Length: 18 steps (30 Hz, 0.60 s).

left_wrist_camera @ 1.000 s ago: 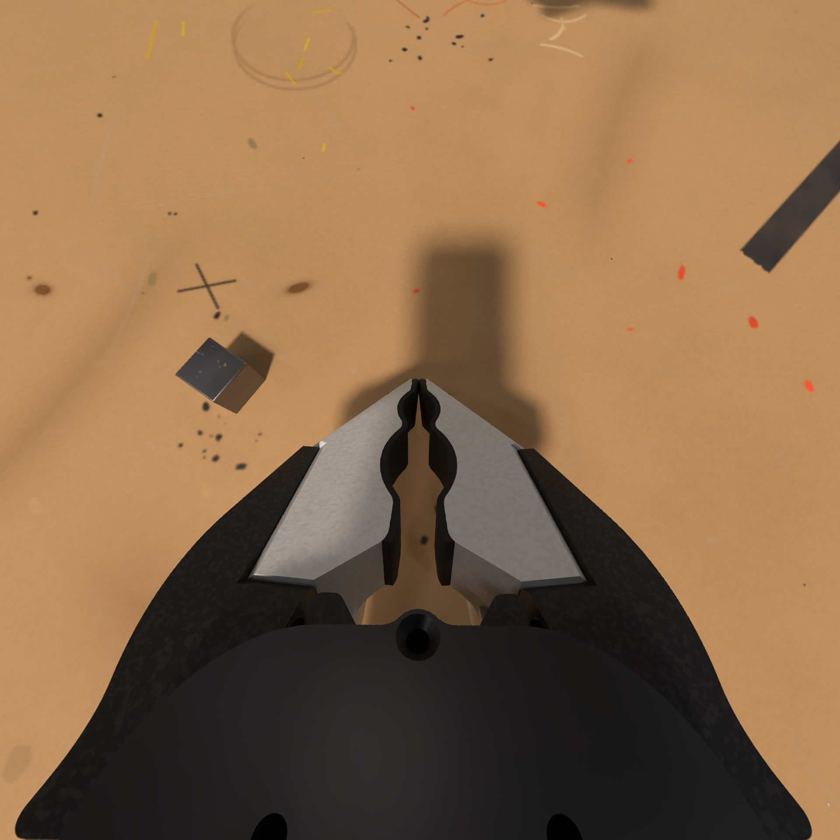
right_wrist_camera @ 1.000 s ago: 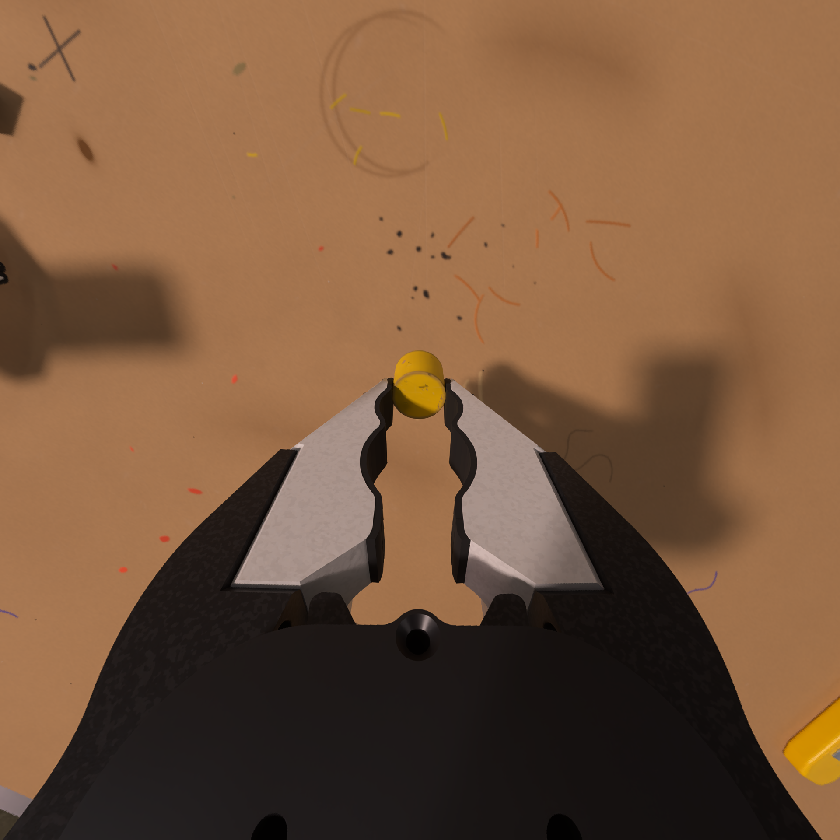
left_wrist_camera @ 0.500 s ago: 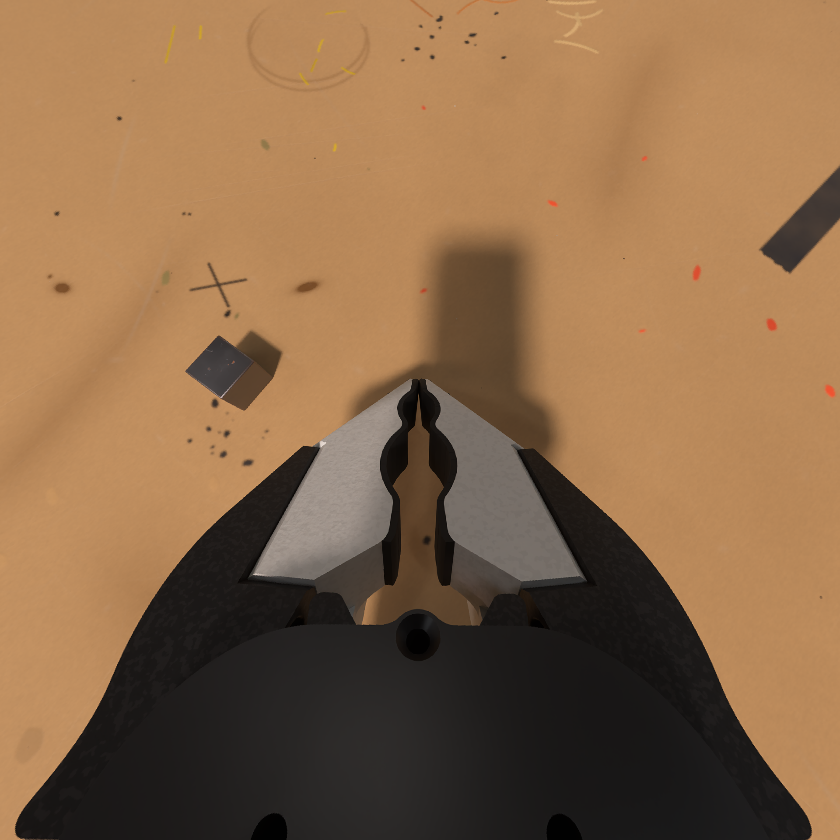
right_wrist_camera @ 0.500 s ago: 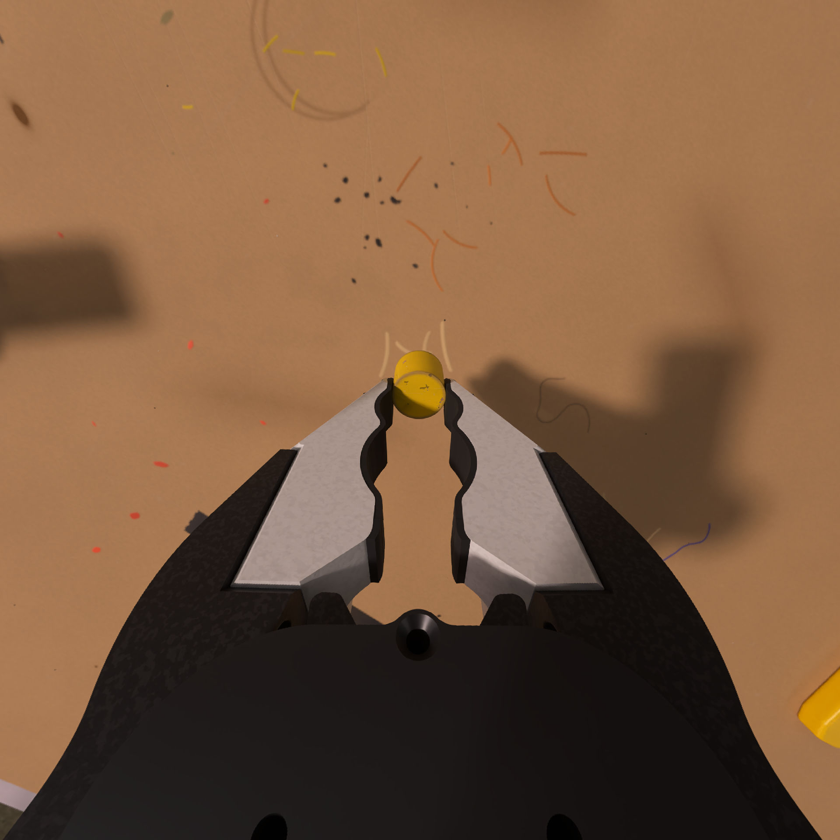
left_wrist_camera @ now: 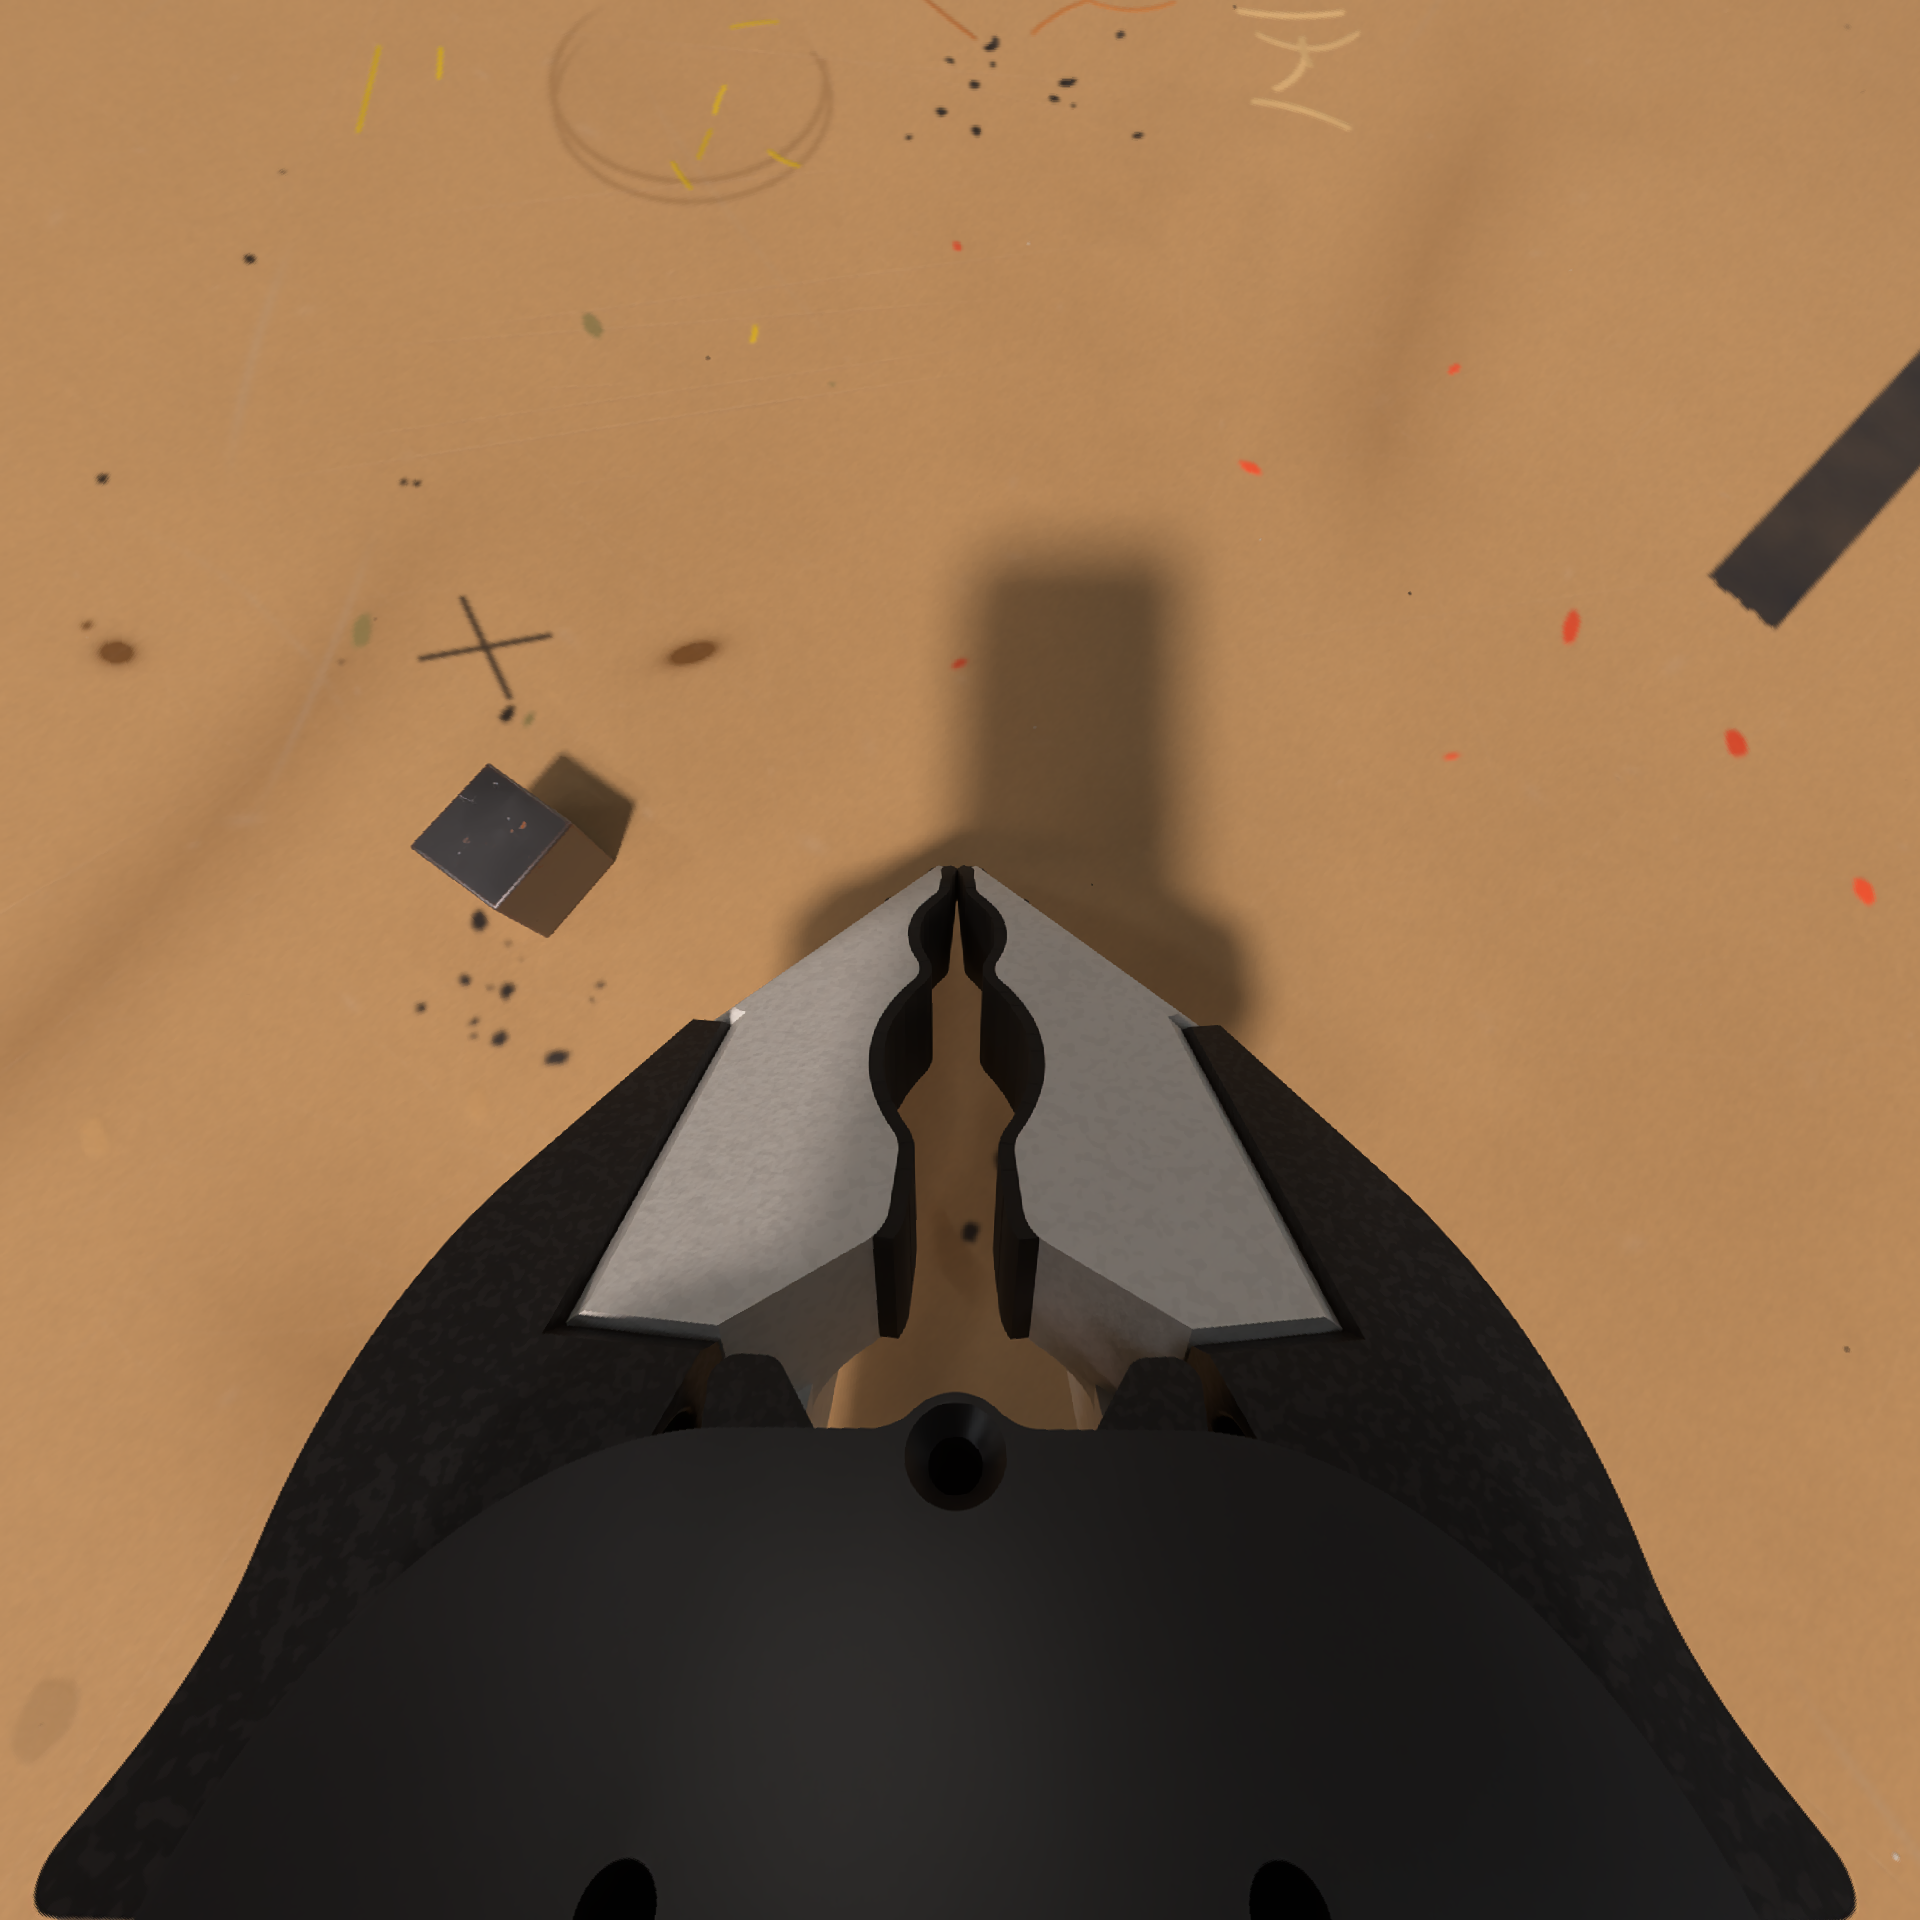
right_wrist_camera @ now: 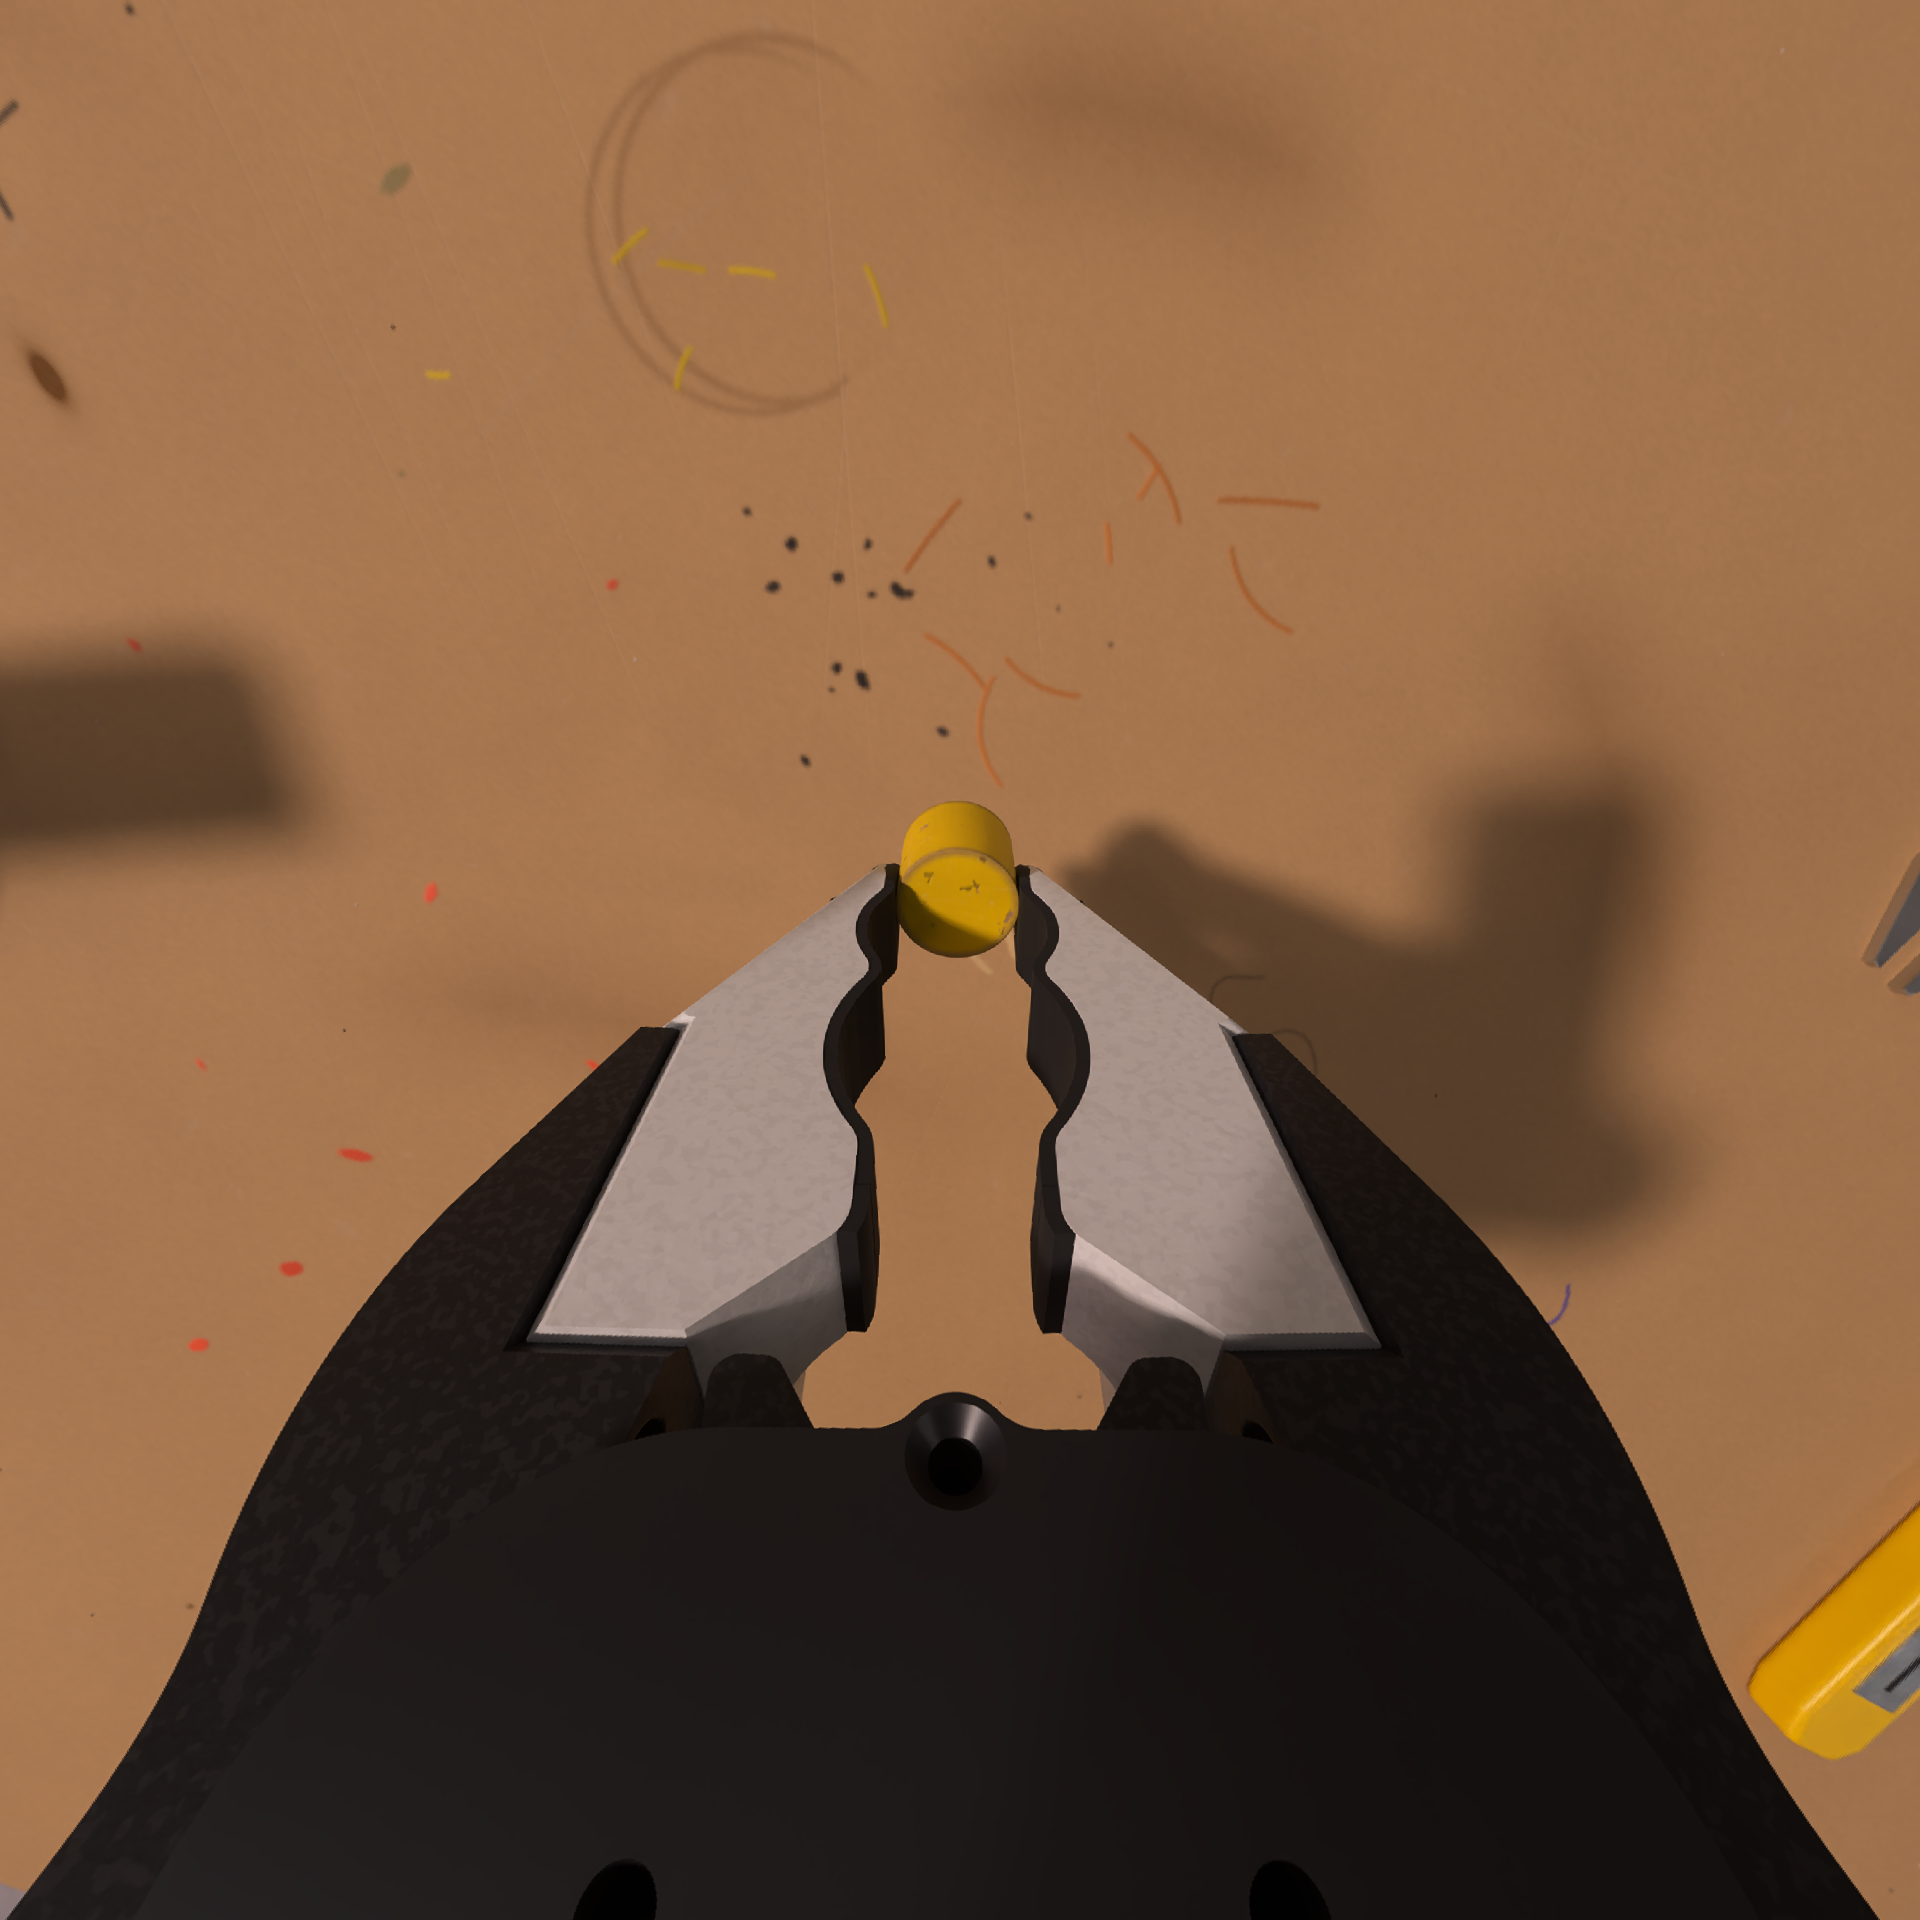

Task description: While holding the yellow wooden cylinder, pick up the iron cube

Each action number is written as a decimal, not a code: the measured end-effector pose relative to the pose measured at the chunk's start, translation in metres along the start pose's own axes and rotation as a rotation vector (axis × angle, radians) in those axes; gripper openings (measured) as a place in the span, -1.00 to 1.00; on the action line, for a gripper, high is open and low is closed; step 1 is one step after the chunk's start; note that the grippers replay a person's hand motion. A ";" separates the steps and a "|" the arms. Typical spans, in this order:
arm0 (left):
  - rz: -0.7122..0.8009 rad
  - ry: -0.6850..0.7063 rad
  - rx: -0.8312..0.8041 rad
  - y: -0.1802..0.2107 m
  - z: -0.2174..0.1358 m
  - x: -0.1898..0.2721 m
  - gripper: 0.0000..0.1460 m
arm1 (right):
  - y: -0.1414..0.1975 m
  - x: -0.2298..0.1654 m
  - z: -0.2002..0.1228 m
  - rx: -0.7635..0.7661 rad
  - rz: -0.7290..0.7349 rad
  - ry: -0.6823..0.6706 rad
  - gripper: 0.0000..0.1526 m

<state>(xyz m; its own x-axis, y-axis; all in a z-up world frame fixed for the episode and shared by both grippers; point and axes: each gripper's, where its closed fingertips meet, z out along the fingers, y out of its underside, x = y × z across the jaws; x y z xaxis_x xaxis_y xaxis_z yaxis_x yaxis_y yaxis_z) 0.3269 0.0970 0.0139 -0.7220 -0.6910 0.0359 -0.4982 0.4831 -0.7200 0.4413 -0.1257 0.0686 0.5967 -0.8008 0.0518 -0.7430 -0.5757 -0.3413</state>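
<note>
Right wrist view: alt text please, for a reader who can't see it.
The right gripper clamps a yellow wooden cylinder at its fingertips, above a speckled brown table. A yellow box shows at the lower right edge.

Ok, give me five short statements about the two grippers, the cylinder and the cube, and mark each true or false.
1. The right gripper grips the yellow wooden cylinder between its fingertips. True.
2. The left gripper holds the iron cube. False: its fingers are shut on nothing, and the cube sits on the table, ahead and to the left of them.
3. The cube rests near a thin black X mark on the table. True.
4. The cylinder lies flat on the table. False: it is clamped at the fingertips, its round end facing the camera.
5. A yellow object shows at the lower right edge of the right wrist view. True.
</note>
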 end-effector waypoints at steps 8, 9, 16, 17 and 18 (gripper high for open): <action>-0.007 0.007 0.000 0.000 0.000 0.000 -1.00 | -0.003 0.000 0.001 -0.004 -0.004 -0.006 -0.72; -0.006 0.005 0.000 0.000 0.000 0.000 -1.00 | -0.002 0.000 0.001 -0.003 -0.002 -0.007 -0.72; 0.002 -0.003 0.000 0.000 0.000 0.000 -1.00 | 0.015 -0.001 -0.005 0.000 0.019 -0.004 -0.72; 0.003 -0.003 0.000 0.000 0.000 0.000 -1.00 | 0.018 -0.001 -0.006 0.000 0.021 -0.003 -0.72; 0.003 -0.004 0.000 0.000 0.000 0.000 -1.00 | 0.020 -0.001 -0.007 0.001 0.024 -0.002 -0.72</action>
<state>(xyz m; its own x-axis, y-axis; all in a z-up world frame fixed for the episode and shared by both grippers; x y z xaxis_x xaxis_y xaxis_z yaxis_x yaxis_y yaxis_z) 0.3268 0.0966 0.0140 -0.7218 -0.6914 0.0307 -0.4955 0.4853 -0.7204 0.4231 -0.1375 0.0682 0.5793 -0.8141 0.0415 -0.7570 -0.5562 -0.3430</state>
